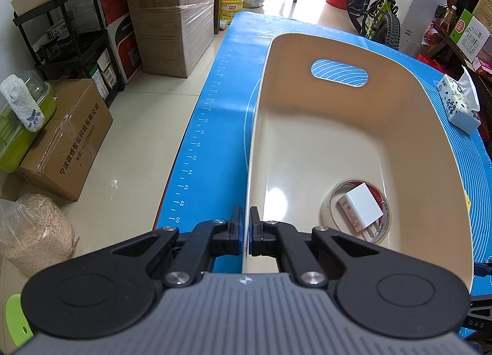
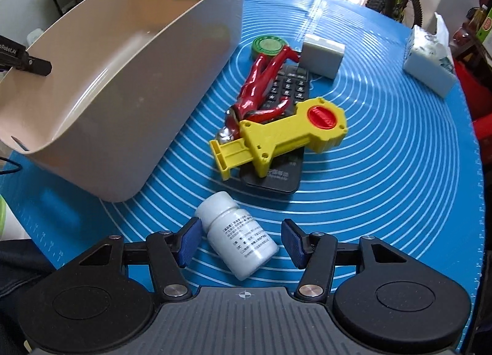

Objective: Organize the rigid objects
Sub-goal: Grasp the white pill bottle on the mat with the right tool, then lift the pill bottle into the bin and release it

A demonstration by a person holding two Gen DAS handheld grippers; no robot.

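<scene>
My left gripper (image 1: 246, 223) is shut on the near rim of the cream bin (image 1: 338, 47), with the thin wall pinched between its pads. Inside the bin lie a tape roll (image 1: 328, 205) and a white charger (image 1: 363, 209) resting on it. In the right wrist view the bin (image 2: 123, 93) stands at the left on the blue mat (image 2: 384, 170). A white pill bottle (image 2: 243, 244) lies on its side between the fingers of my open right gripper (image 2: 241, 239); the right pad stands clear of it. Beyond are a yellow toy (image 2: 286, 136), a red figure (image 2: 261, 84) and a black remote (image 2: 287, 90).
A green round lid (image 2: 269, 45) and a grey box (image 2: 321, 55) lie behind the pile. A tissue pack (image 2: 427, 59) sits at the far right near the mat's edge. Cardboard boxes (image 1: 67, 139), a black shelf (image 1: 70, 32) and a bicycle (image 1: 381, 7) stand on the floor around the table.
</scene>
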